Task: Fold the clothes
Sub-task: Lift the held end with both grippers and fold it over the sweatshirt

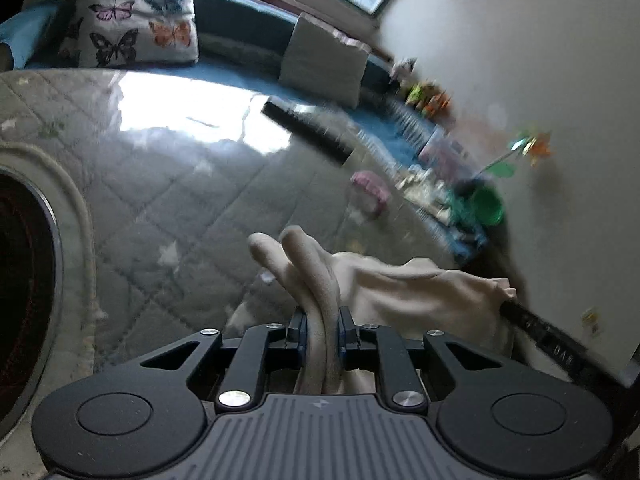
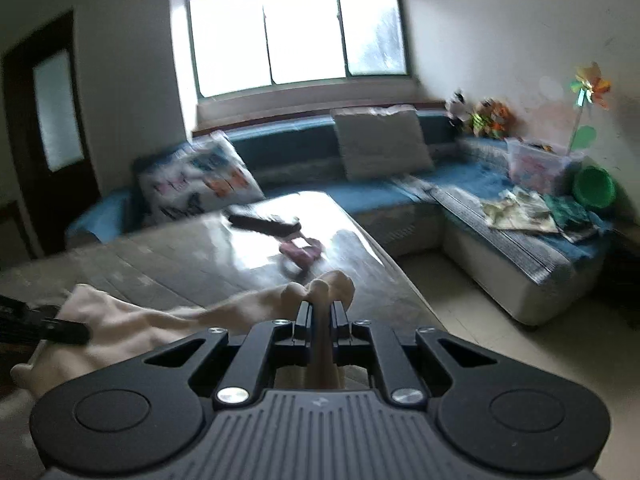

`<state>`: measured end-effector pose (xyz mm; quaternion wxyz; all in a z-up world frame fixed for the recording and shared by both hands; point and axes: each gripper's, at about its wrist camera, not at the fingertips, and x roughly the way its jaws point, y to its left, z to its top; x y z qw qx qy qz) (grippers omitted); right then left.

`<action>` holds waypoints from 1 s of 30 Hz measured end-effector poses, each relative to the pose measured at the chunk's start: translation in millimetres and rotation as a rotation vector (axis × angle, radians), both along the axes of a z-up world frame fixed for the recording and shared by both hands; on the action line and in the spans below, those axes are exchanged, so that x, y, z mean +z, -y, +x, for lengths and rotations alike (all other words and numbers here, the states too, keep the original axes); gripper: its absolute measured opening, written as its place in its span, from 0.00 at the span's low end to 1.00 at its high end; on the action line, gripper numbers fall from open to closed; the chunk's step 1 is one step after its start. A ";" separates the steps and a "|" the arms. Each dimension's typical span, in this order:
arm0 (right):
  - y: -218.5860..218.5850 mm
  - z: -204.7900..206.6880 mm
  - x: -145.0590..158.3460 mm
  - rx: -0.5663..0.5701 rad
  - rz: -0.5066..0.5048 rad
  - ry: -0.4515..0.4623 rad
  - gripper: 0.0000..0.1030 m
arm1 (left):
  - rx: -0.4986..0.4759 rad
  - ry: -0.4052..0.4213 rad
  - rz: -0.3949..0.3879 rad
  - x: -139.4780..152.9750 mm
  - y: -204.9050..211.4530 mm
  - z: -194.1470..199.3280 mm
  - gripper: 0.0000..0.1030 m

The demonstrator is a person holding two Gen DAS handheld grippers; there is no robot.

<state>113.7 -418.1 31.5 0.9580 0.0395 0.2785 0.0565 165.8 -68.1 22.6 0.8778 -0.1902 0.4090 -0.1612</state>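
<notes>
A cream garment is stretched between my two grippers above the quilted grey table. My left gripper is shut on a thick bunched edge of it, folds sticking out past the fingers. The other gripper's black tip holds the far end at the right. In the right wrist view my right gripper is shut on a thin edge of the cream garment, and the left gripper's black tip shows at the left end. The cloth sags a little between them.
A black remote and a pink object lie on the table. Behind it runs a blue corner sofa with a butterfly pillow, a grey cushion, a green bowl and toys. Tiled floor lies to the right.
</notes>
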 end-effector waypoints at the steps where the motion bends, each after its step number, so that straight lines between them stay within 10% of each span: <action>1: 3.8 2.9 -3.6 -0.012 -0.006 -0.008 0.09 | 0.003 -0.007 0.032 -4.2 1.0 0.6 0.17; 4: 15.2 11.7 -14.4 -0.047 -0.022 -0.030 0.10 | 0.029 0.016 0.126 -5.9 -1.8 -0.3 0.30; 30: -16.8 54.0 -22.9 0.079 0.001 -0.066 0.16 | -0.063 0.098 0.294 -19.2 49.8 52.8 0.33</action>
